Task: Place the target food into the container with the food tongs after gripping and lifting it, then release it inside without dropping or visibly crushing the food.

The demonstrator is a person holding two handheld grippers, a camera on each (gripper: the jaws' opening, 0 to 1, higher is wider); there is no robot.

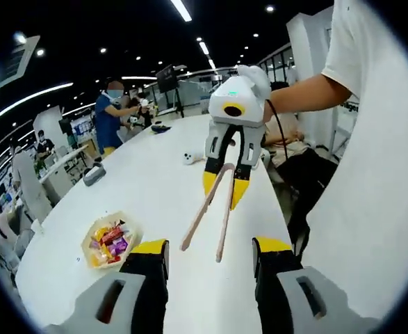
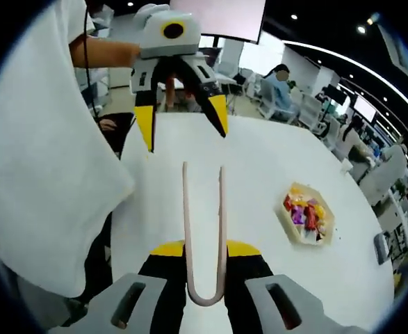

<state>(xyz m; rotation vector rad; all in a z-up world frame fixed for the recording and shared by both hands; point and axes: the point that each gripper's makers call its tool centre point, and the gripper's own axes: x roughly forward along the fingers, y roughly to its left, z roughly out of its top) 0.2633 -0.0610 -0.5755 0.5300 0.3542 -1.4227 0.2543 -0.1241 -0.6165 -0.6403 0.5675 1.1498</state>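
Above the white table (image 1: 155, 195), the right gripper (image 1: 226, 186) hangs in the air with its yellow-tipped jaws pinched on the bent end of the pink food tongs (image 1: 207, 212). In the left gripper view the two tong arms slant down from those jaws toward the table and their free ends are apart. In the right gripper view the same tongs (image 2: 204, 236) stand as a narrow U between the right gripper's (image 2: 205, 252) own jaws, with the bend at the bottom and the two arms running forward nearly parallel.

The left gripper (image 1: 210, 252) is spread wide, with bare table between its jaws and nothing held. In the right gripper view the left gripper (image 2: 184, 124) hangs beyond the free ends of the tongs, jaws splayed and apart from them, held by a hand (image 2: 110, 52).

The container (image 1: 110, 240), a pale shallow dish, rests on the table to the left of the tongs in the left gripper view and well apart from them. It holds the target food (image 1: 108, 243), a heap of coloured wrapped pieces in red, yellow and purple. In the right gripper view the container (image 2: 306, 216) lies to the right of the tongs, with the food (image 2: 306, 212) inside it.

A person's white shirt (image 1: 377, 174) fills the side nearest the tongs.
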